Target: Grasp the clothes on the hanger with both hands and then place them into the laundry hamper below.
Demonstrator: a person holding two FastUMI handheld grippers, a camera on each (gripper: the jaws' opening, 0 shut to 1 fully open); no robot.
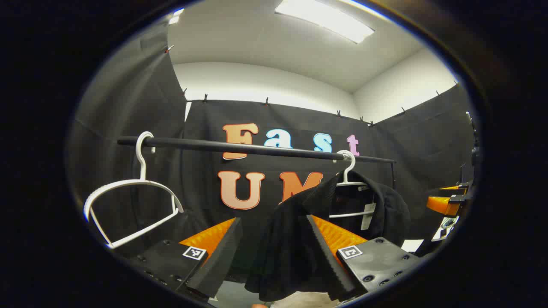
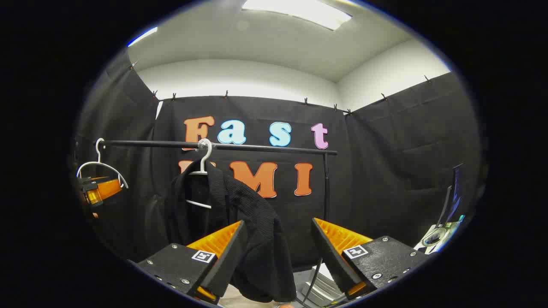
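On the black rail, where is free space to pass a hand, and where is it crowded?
Free: the bare stretch of the black metal rail between the empty white plastic hanger and the black knit garment. Crowded: around that garment, where the left tongs stand open.

Black rail (image 1: 257,149): two white hangers hooked on; one bare (image 1: 128,201), one (image 1: 349,179) carrying black garment (image 1: 295,231).

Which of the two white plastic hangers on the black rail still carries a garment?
The white hanger near the rail's right end carries the black knit garment; the other white hanger, farther left, hangs bare.
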